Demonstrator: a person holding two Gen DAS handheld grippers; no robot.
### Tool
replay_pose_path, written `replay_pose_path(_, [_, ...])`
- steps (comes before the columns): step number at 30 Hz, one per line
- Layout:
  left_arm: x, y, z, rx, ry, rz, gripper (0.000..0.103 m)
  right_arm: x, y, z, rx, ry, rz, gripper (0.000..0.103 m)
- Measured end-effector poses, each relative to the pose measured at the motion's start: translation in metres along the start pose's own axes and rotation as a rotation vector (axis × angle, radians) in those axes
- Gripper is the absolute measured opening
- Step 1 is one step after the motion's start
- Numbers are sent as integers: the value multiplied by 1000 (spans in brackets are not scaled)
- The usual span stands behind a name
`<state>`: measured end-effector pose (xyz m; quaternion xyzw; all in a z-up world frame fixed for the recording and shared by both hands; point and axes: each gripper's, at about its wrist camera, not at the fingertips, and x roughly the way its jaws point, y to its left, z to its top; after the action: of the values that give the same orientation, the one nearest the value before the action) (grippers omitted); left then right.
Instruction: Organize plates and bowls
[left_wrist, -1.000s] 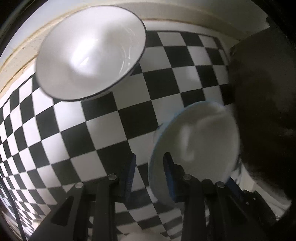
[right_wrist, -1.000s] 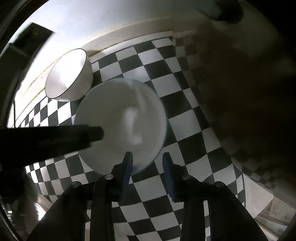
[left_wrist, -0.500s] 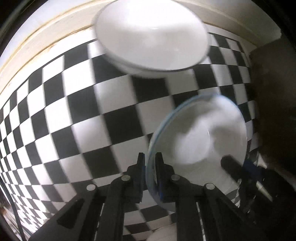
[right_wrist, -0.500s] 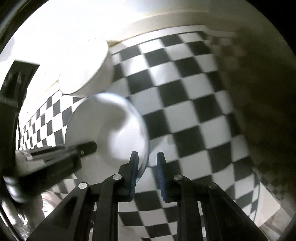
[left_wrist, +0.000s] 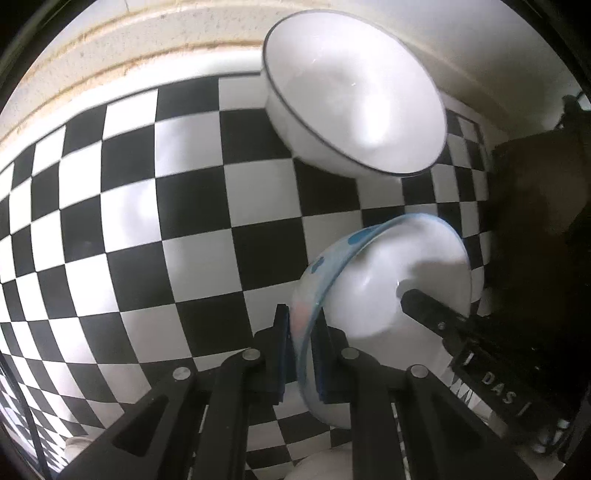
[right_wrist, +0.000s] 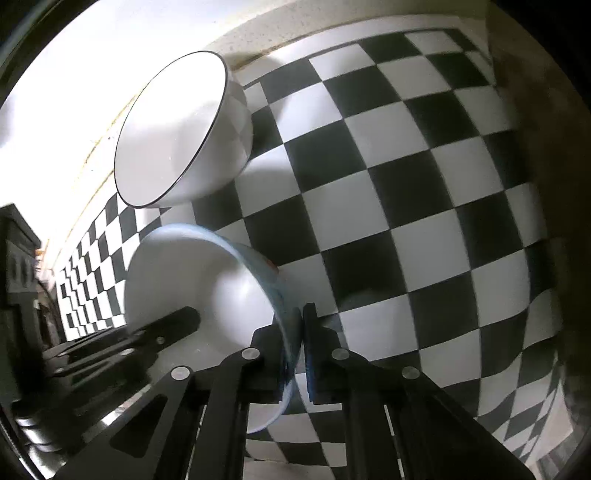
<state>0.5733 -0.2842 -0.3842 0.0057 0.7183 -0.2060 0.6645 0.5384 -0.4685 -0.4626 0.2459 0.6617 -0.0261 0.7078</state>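
1. Both pairs of fingers (left_wrist: 320, 354) are pinched on opposite rims of the blue-rimmed bowl (left_wrist: 388, 280), held tilted above the checkered table (left_wrist: 147, 221).
2. Grip pressure is best kept even while it is carried toward the black-rimmed bowl (left_wrist: 354, 92).

Blue-rimmed bowl (left_wrist: 388, 280) tilted, clamped both sides; black-rimmed bowl (left_wrist: 354, 99) beyond — apart.

- I see a home dining or kitchen spot: a checkered cloth (left_wrist: 192, 221) against a cream wall (left_wrist: 110, 48).
- White bowls (left_wrist: 354, 96) sit on it.
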Motion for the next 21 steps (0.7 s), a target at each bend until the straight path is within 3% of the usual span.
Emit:
replay_pose_path(10, [-50, -25, -17, 49, -55, 14, 9, -24, 14, -22, -20, -31, 9, 7])
replay_pose_path(21, [-97, -46, -67, 115, -104, -12, 9, -81, 39, -77, -59, -116, 5, 8])
